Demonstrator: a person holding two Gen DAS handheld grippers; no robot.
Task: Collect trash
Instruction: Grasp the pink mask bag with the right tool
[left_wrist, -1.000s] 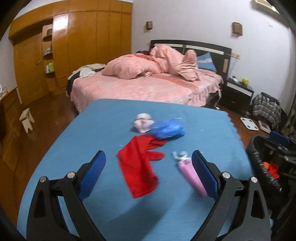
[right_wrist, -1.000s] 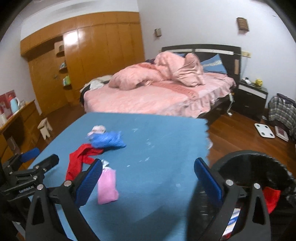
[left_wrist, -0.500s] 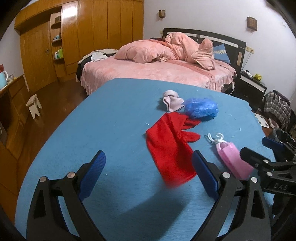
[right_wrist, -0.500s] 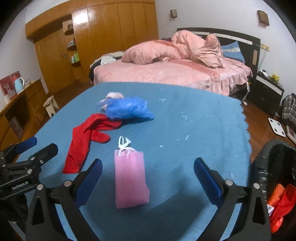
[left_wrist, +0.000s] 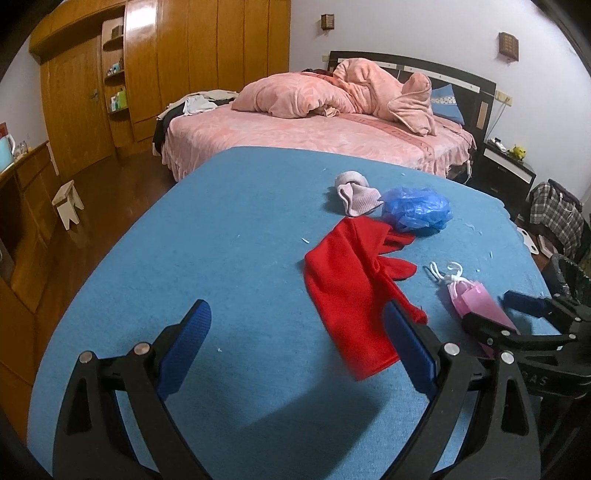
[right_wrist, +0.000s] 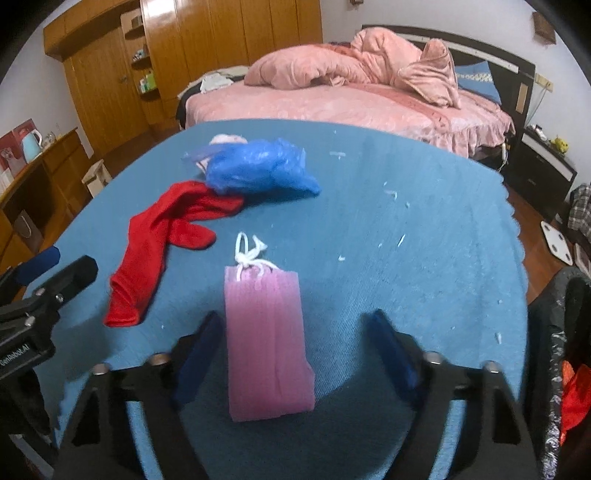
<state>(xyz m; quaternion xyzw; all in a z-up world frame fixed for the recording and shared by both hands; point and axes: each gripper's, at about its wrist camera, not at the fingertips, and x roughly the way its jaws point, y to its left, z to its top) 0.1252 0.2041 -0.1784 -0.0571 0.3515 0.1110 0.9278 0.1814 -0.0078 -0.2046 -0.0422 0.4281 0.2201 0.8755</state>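
- The left gripper (left_wrist: 297, 350), its blue-padded jaws spread wide and holding nothing, has dropped lower over the blue felt-like table cover (left_wrist: 229, 258) than 1 second ago, so the limp red knit glove (left_wrist: 354, 291) now lies against the inside of its right pad rather than centred.
- The glove is soft, flat cloth, with its cuff toward the near edge of the table and its fingers pointing at the far right corner.
- A ribbed pale pink knit sock (left_wrist: 356, 194) and a crinkled, glossy blue plastic bag (left_wrist: 417, 212) sit side by side just beyond the glove, nearer the far edge.
- The right gripper (right_wrist: 293, 352) has swung from the black bin (right_wrist: 565, 354) to the pleated pink face mask with white ear loops (right_wrist: 267, 341); its jaws, still apart and gripping nothing, now straddle the mask, which lies flat near the near edge.
- Judged from this, the mask is the next piece to collect; the thin fabric may need a low pinch.
- The bin at the right edge already holds red scraps (right_wrist: 574, 398).
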